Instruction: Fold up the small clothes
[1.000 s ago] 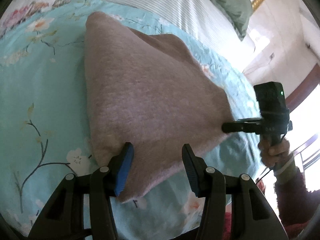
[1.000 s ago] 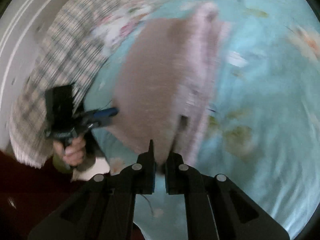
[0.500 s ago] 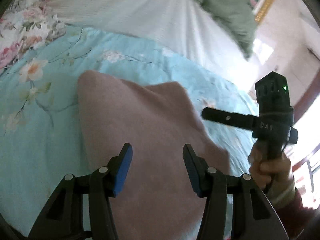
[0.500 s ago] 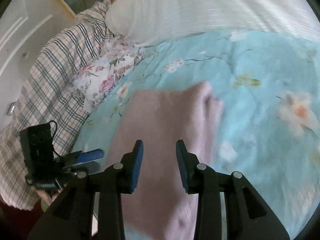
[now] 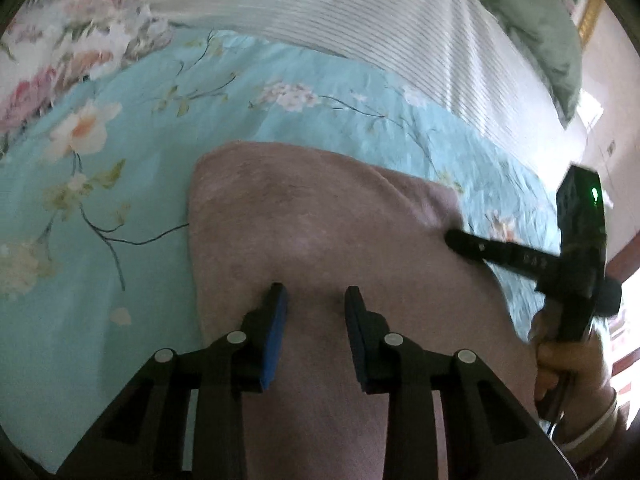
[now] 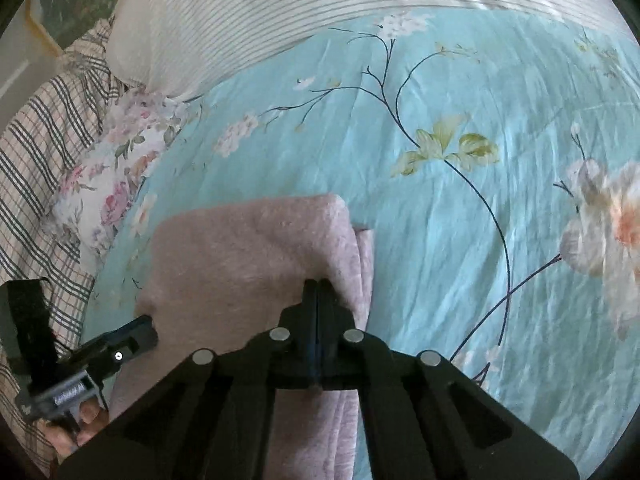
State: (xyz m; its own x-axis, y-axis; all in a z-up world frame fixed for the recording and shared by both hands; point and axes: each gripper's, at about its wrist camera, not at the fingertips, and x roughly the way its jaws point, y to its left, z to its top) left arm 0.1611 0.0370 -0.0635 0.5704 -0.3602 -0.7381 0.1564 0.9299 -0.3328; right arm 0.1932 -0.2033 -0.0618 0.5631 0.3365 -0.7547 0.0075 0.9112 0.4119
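pink garment [image 5: 320,240]: near end cut off | floral pillow [image 5: 60,52]: blurred

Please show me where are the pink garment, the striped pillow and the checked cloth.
pink garment [image 5: 320,232]: left wrist view, middle of its upper folded face.
striped pillow [image 6: 248,12]: right wrist view, its front face.
checked cloth [image 6: 36,152]: right wrist view, its middle, at the left edge.

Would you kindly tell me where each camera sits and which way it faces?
Left wrist: on the left tool, facing down over the pink garment on the floral bedspread; the right tool and hand show.
Right wrist: on the right tool, shut at the garment's edge; the left tool shows.
Shared: garment, bedspread, striped pillow.
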